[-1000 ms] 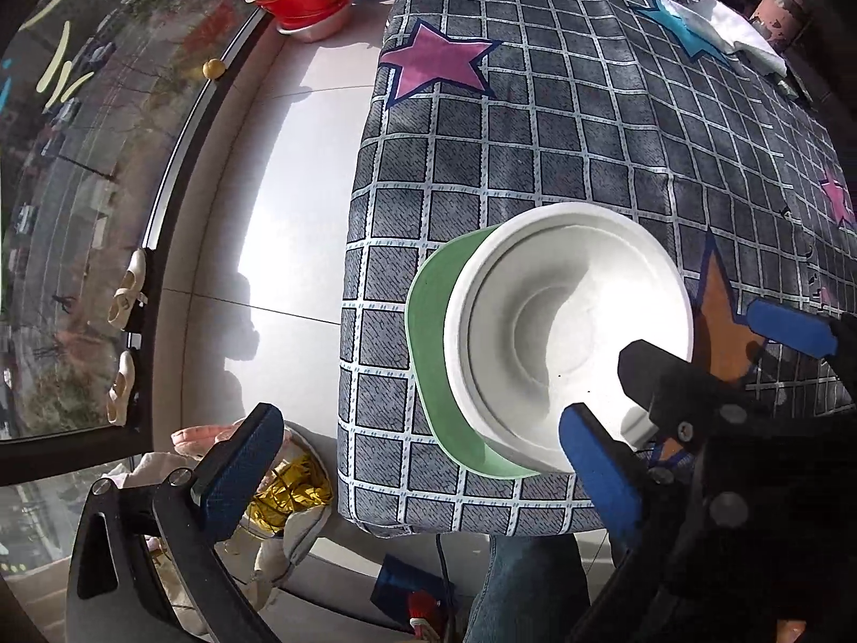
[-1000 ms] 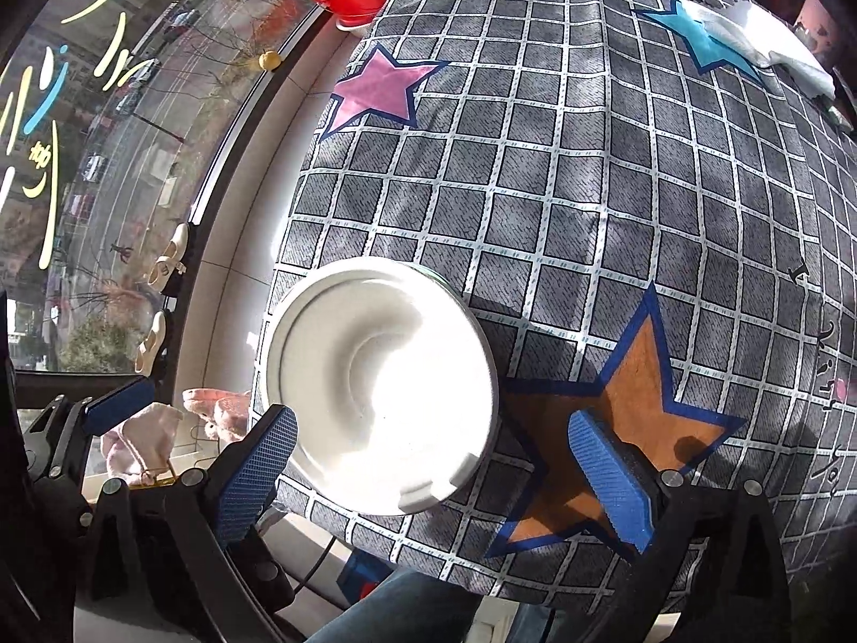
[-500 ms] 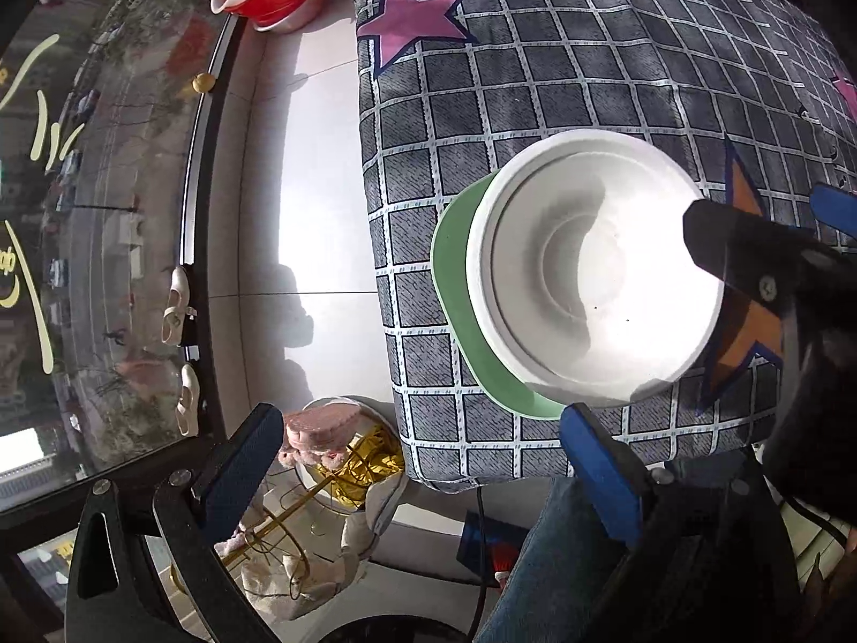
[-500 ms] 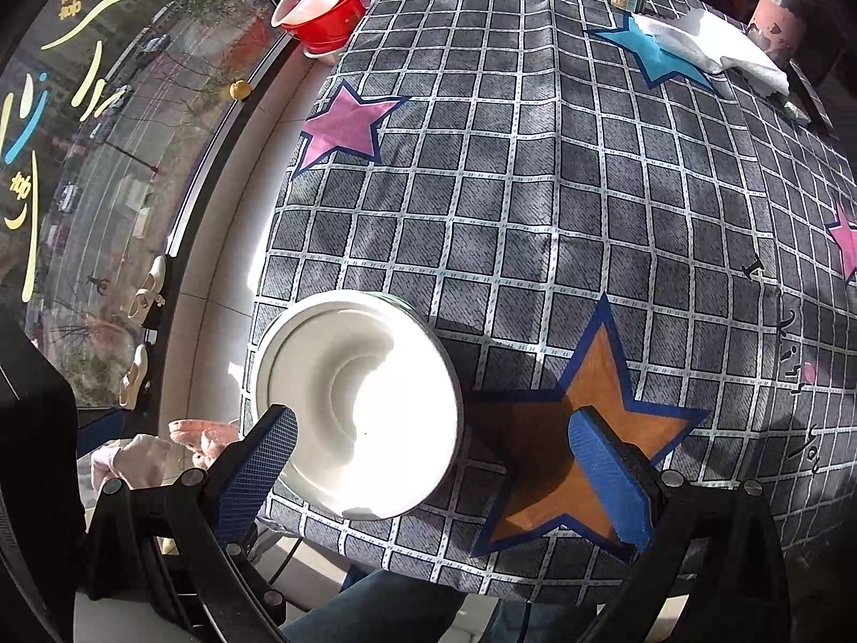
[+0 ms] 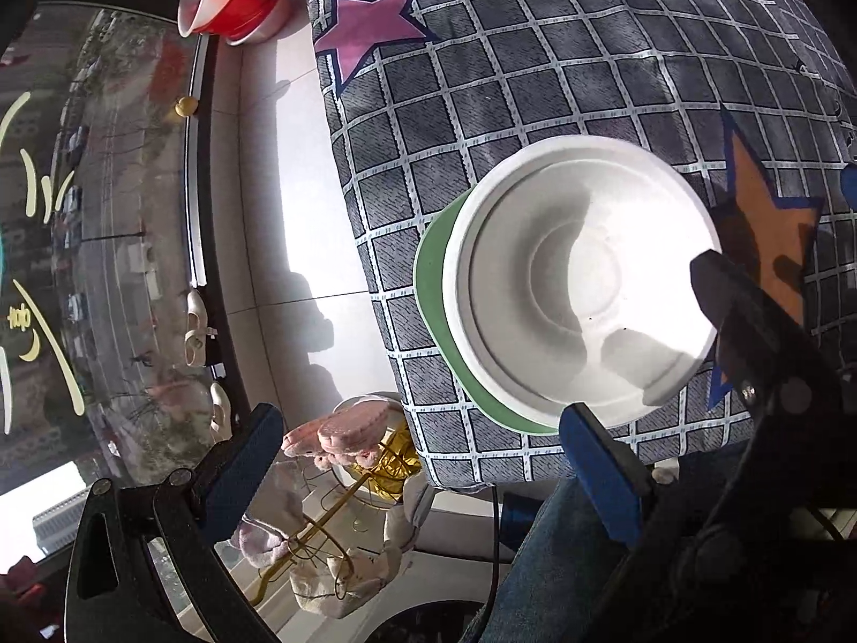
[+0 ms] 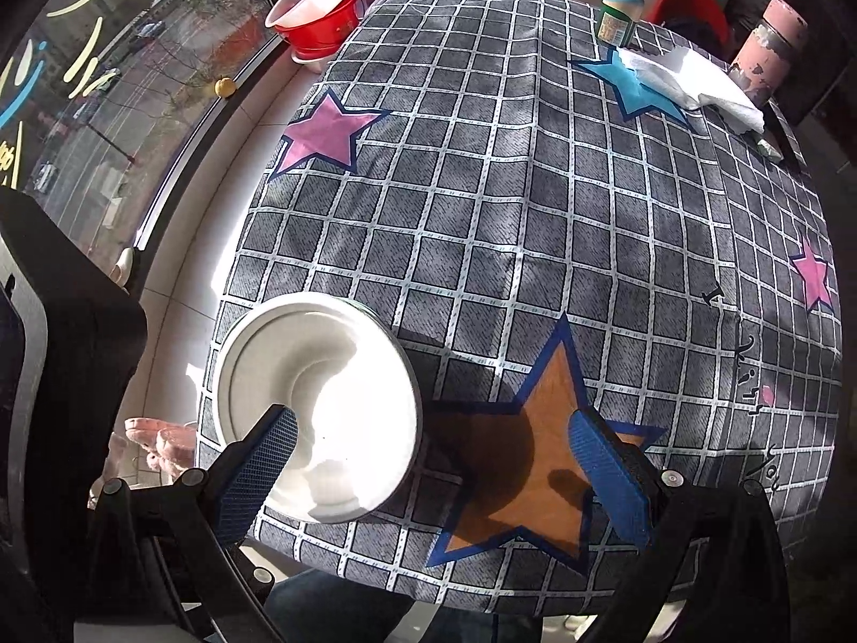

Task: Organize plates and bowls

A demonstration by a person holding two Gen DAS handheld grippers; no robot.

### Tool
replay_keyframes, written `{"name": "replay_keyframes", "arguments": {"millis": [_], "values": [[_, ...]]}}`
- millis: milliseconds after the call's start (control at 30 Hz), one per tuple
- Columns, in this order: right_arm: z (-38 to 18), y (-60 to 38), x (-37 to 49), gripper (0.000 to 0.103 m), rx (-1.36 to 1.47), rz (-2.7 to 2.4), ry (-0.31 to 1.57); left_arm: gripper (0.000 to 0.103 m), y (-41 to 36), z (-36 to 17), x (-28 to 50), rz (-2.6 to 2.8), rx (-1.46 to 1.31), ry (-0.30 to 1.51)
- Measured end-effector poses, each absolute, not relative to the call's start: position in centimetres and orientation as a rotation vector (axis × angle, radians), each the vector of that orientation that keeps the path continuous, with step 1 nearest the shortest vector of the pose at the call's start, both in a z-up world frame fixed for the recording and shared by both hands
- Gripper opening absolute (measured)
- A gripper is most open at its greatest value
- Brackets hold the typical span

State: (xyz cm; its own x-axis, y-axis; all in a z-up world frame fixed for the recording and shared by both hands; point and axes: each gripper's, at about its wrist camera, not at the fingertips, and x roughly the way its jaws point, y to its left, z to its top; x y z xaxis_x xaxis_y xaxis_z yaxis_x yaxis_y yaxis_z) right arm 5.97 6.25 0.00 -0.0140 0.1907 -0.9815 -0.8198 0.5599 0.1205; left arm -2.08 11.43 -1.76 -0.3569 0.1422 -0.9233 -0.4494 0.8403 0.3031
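Note:
A white bowl (image 5: 584, 289) sits on a green plate (image 5: 431, 289) near the front left corner of the table; in the right wrist view the bowl (image 6: 316, 402) hides nearly all of the plate. My left gripper (image 5: 423, 477) is open and empty, held off the table's front left corner, below the stack. My right gripper (image 6: 434, 461) is open and empty above the front edge, its left finger over the bowl's near rim and its right finger over an orange star.
The table wears a grey checked cloth with stars (image 6: 535, 214). A red basin stack (image 6: 316, 16) stands on the window ledge. A bottle (image 6: 618, 8), a white cloth (image 6: 691, 86) and a pink jar (image 6: 766, 48) sit at the far end. A stand with pink slippers (image 5: 343, 434) is below the corner.
Both grippers have pulled back toward me from the stacked bowl and plate. The left one swung left and down past the table corner. The stack has not moved.

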Motion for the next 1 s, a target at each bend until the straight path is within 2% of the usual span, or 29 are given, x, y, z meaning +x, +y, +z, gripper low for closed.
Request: {"name": "replay_keyframes", "arguments": {"millis": [533, 1000], "values": [[1.0, 6.7, 5.4, 0.102, -0.699, 0.923, 1.324, 0.103, 11.2, -0.4, -2.3, 0.637, -0.326, 1.77], [3.7, 5.5, 6.3, 0.102, -0.721, 0.901, 1.333, 0.103, 10.2, 2.5, -2.6, 0.651, -0.416, 1.589]]}}
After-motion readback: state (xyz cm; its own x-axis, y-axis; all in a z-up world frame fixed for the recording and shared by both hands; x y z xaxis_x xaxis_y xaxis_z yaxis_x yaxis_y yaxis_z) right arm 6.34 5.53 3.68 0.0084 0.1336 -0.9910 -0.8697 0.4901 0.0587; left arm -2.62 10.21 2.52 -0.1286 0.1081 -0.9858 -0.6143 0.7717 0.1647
